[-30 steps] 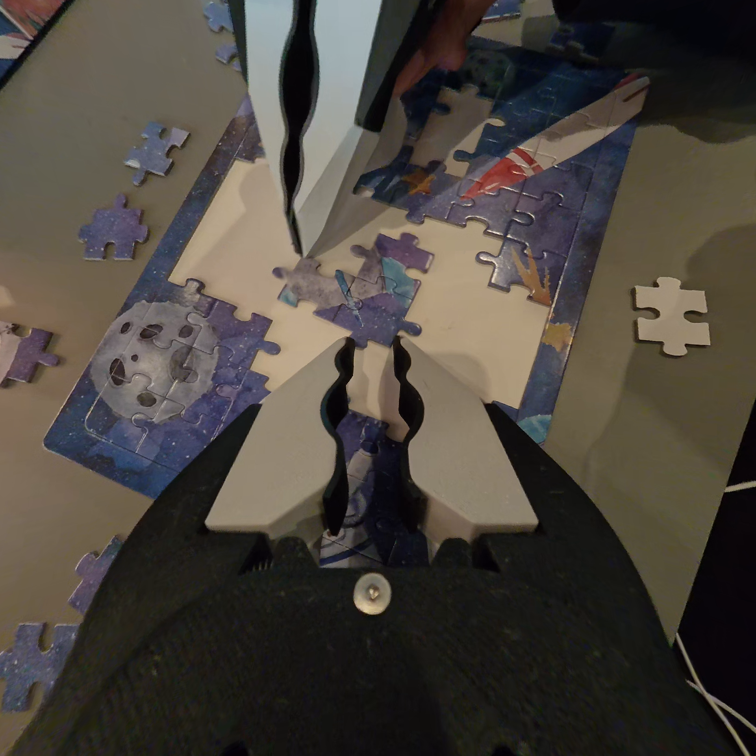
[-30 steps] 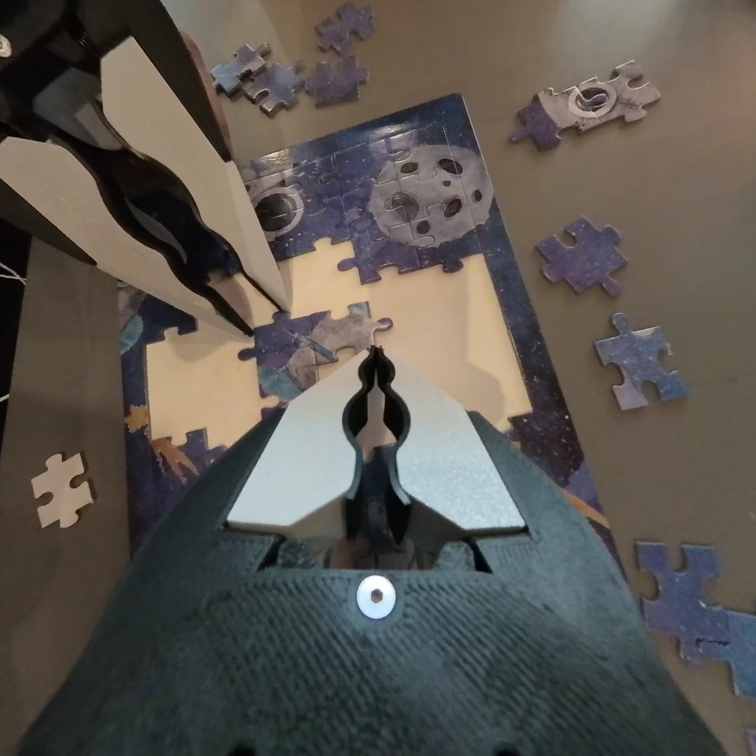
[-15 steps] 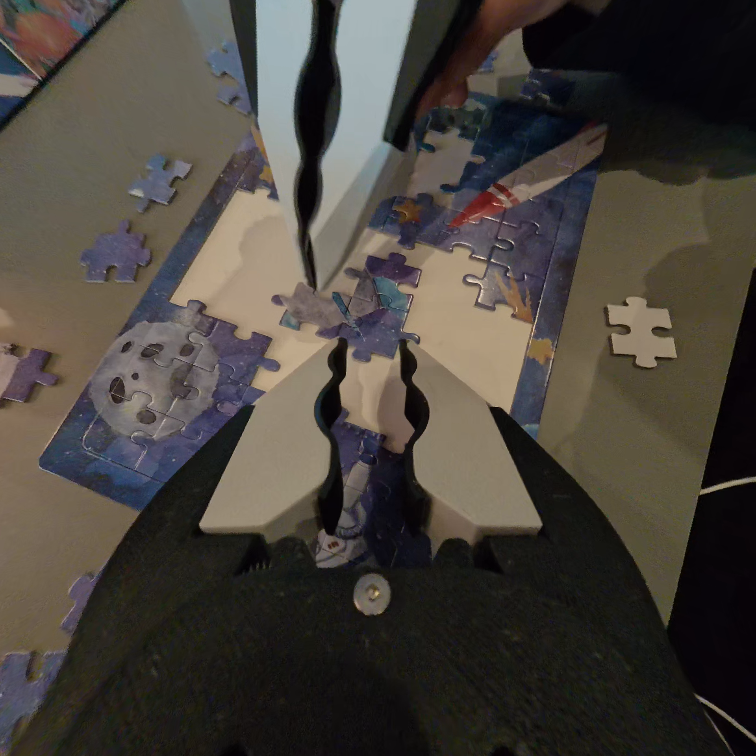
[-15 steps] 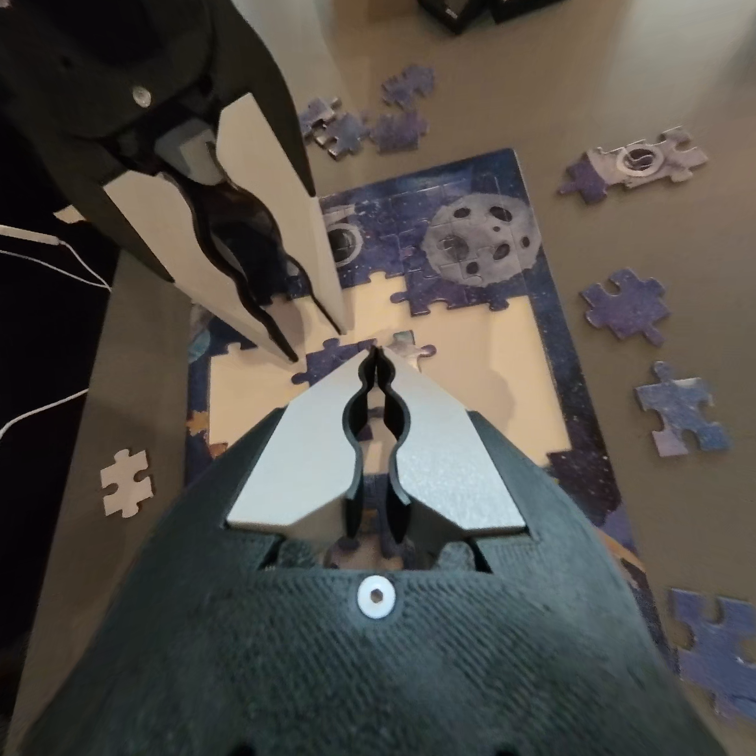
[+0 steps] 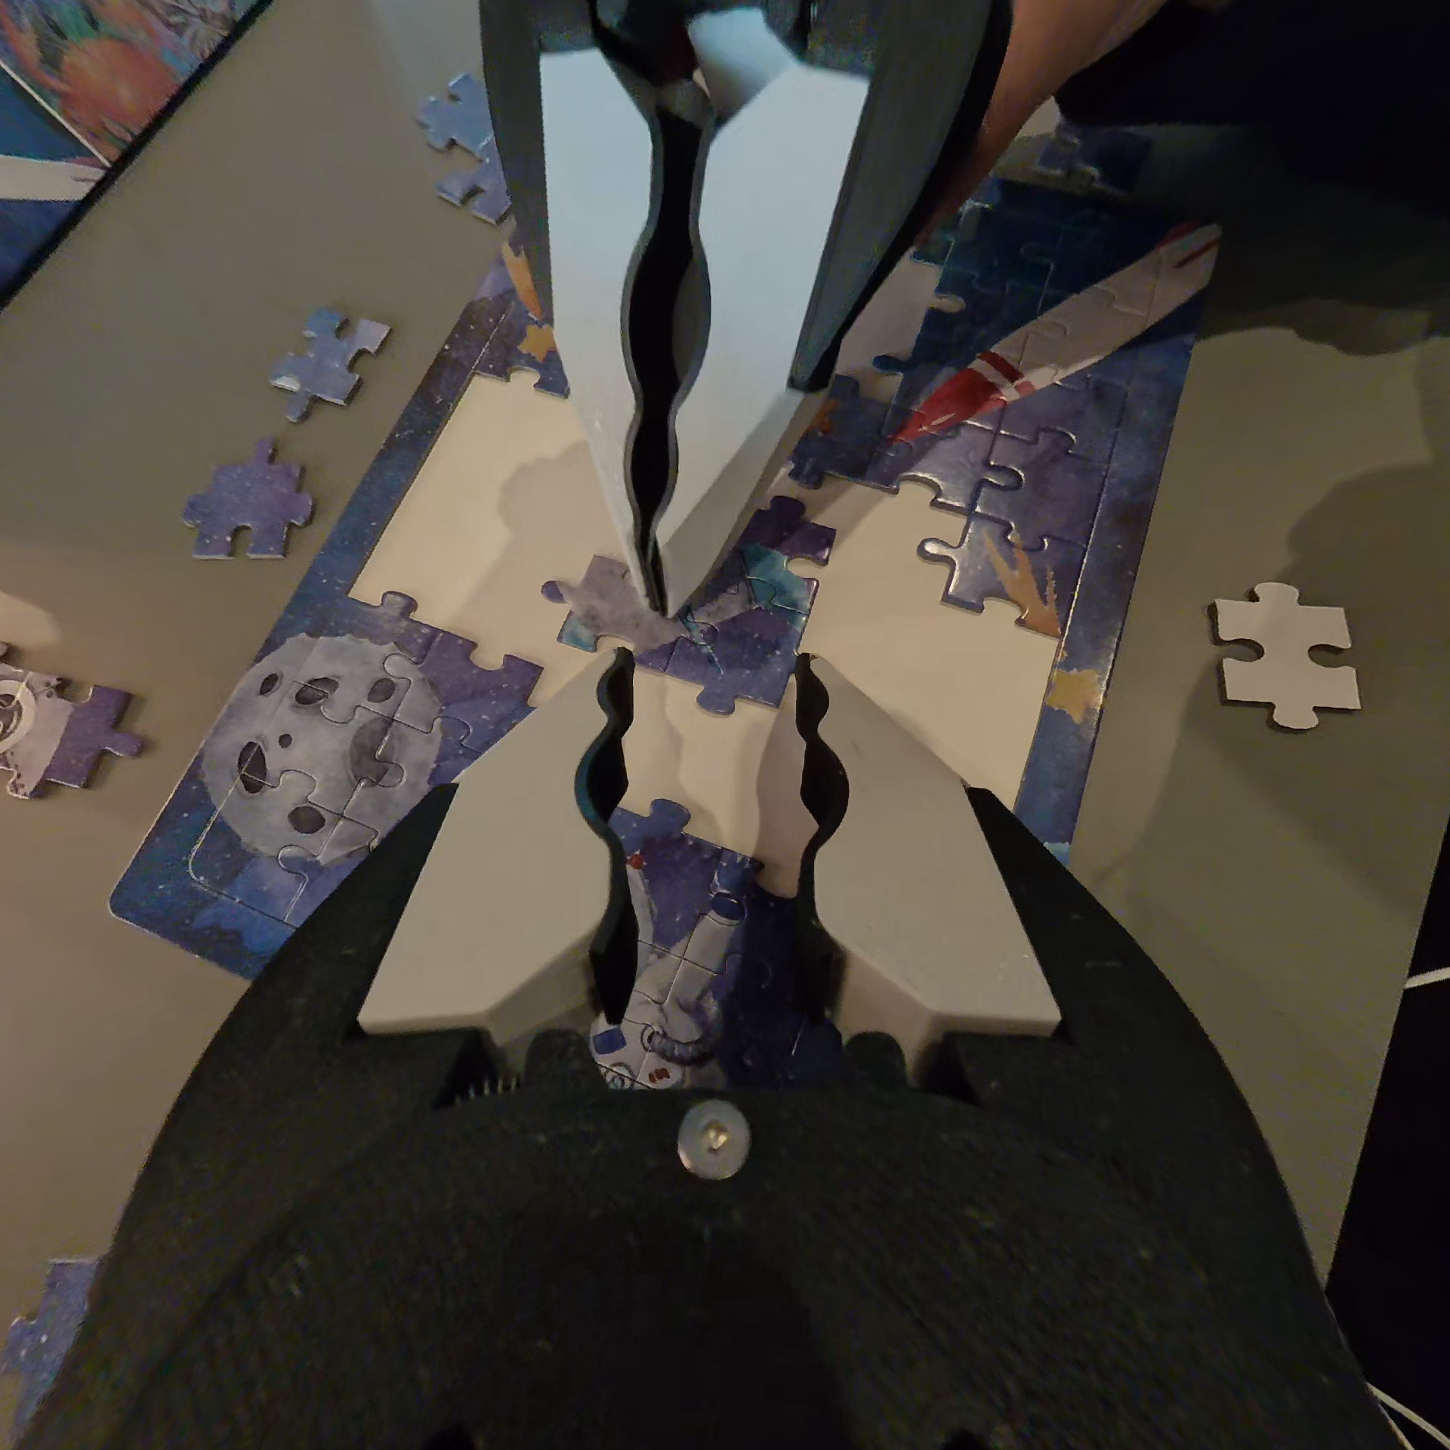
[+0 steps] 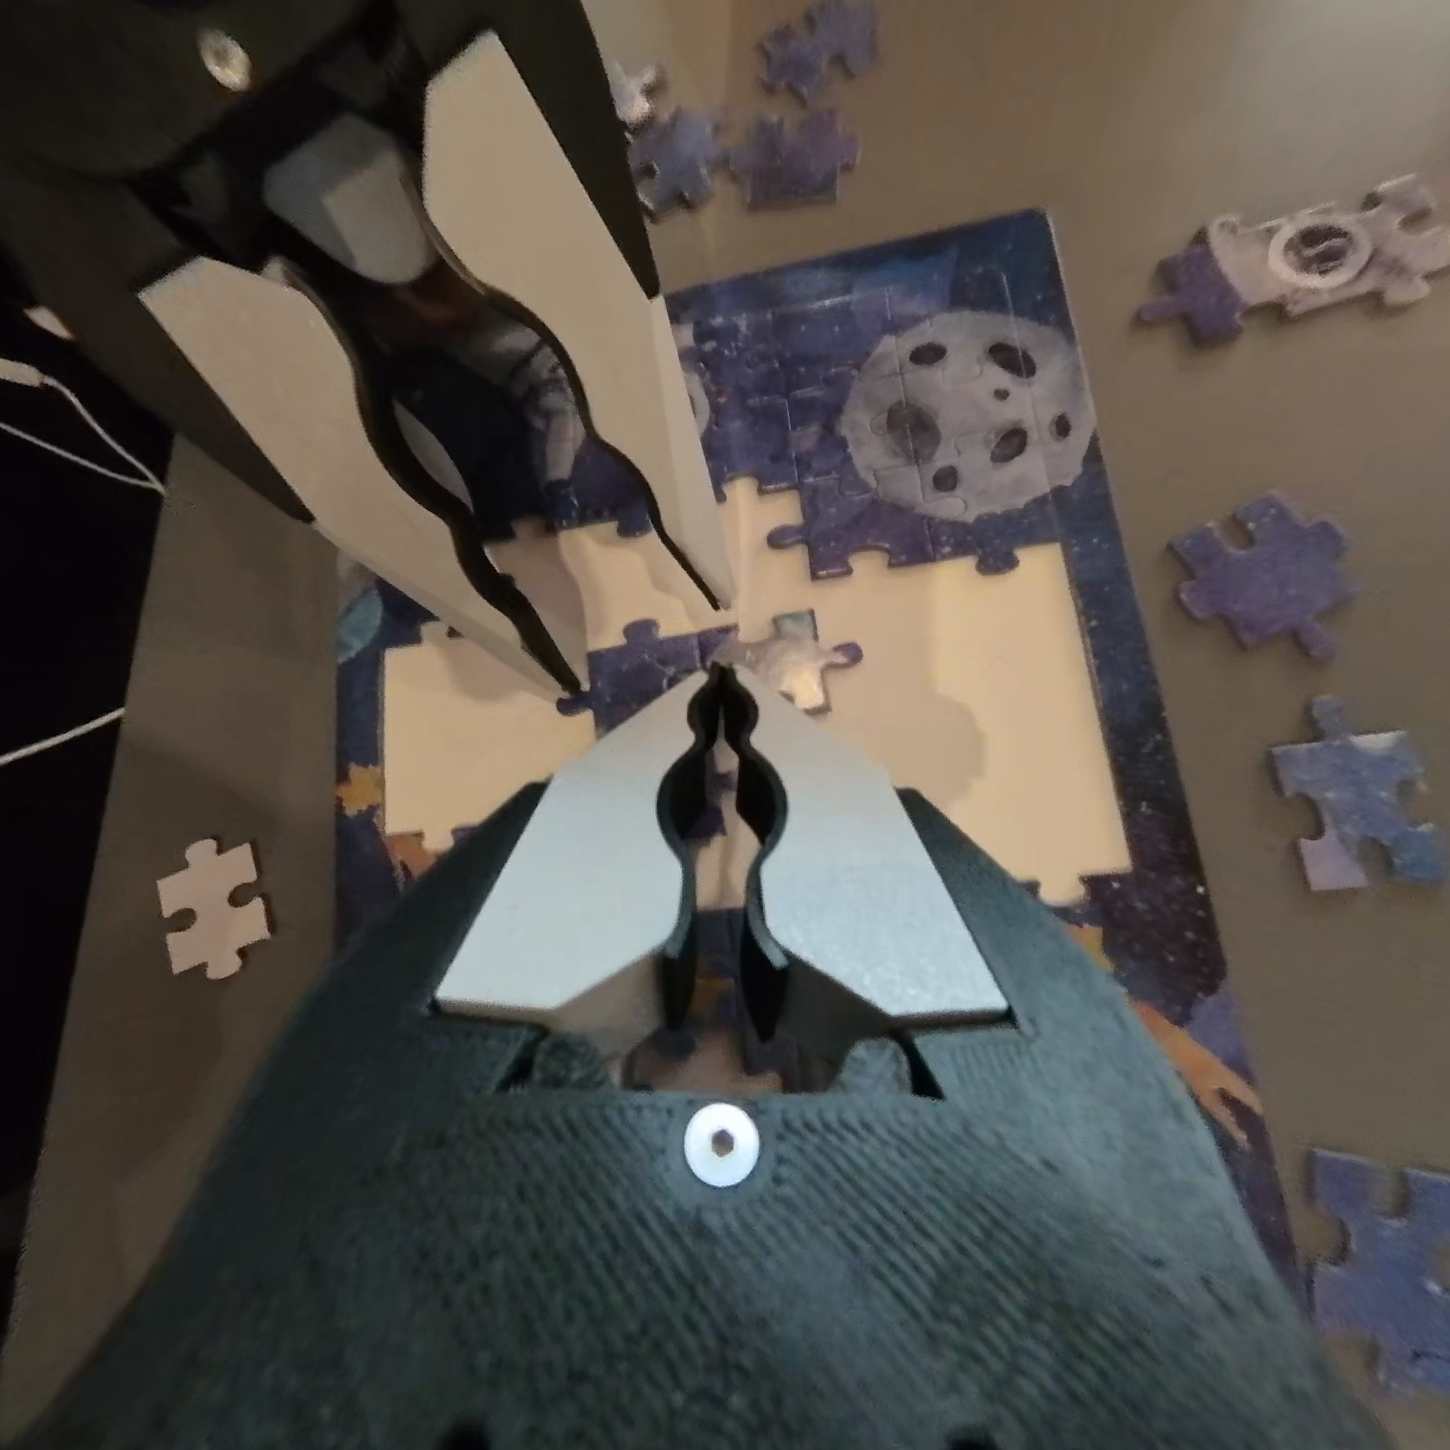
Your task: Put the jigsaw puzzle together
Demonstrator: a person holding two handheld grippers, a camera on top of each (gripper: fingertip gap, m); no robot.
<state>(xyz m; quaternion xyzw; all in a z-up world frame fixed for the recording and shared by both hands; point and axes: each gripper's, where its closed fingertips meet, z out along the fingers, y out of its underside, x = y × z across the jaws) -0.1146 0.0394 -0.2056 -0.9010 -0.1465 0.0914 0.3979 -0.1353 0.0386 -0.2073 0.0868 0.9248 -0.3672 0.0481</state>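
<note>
A space jigsaw lies in a blue-framed tray (image 5: 1075,753), partly filled with a moon section (image 5: 314,730), a rocket section (image 5: 1020,377) and an astronaut section (image 5: 683,902). A small cluster of joined pieces (image 5: 730,635) lies loose on the cream middle. My left gripper (image 5: 714,663) is open and empty, its tips at the cluster's near edge. My right gripper (image 5: 655,600) comes from the far side, shut, its tips touching the cluster's pale piece. In the right wrist view, the right gripper (image 6: 718,675) meets the cluster (image 6: 792,659), with the left gripper (image 6: 647,647) open beside it.
Loose pieces lie on the grey table around the tray: a face-down white one (image 5: 1287,659) (image 6: 216,906), purple ones (image 5: 247,502) (image 5: 329,365) (image 6: 1263,581) (image 6: 1349,808), and a joined pale pair (image 6: 1318,259). A dark table edge with white cables (image 6: 71,463) is near. The tips of both grippers are at nearly the same place.
My left gripper has opened wider at the cluster's edge. My right gripper, still shut, has shifted its tips along the cluster toward its middle. Both cameras sit closer over the tray.
</note>
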